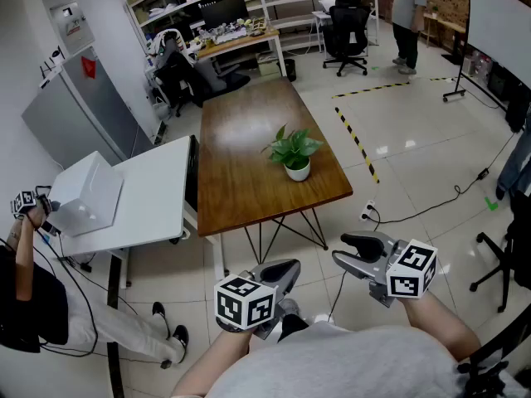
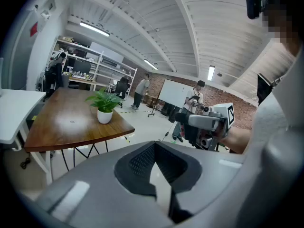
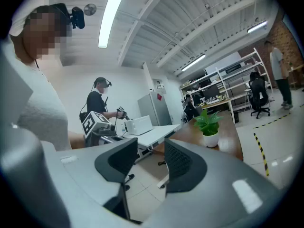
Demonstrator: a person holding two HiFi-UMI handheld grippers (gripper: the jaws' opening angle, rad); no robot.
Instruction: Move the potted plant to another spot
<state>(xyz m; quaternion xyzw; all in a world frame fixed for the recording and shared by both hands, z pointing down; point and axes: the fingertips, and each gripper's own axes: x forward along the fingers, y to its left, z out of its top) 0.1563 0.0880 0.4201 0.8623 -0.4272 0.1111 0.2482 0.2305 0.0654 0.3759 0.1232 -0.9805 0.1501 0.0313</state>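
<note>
On the brown wooden surface [image 1: 241,164], near its right edge, stands the potted plant [image 1: 294,159] — light, we judge, its small white pot [image 1: 298,172] hard and smooth, so we would grip the pot's wall, not the soft leaves [image 1: 289,145]. Both grippers hang well short of it, empty: the right gripper [image 1: 342,249] with fingers partly apart, the left gripper [image 1: 286,270] with fingers meeting at their tips.

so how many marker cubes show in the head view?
3. One cube on the left gripper, bottom centre; one on the right gripper, lower right; a third held by another person at the left edge. Others may be hidden.
</note>
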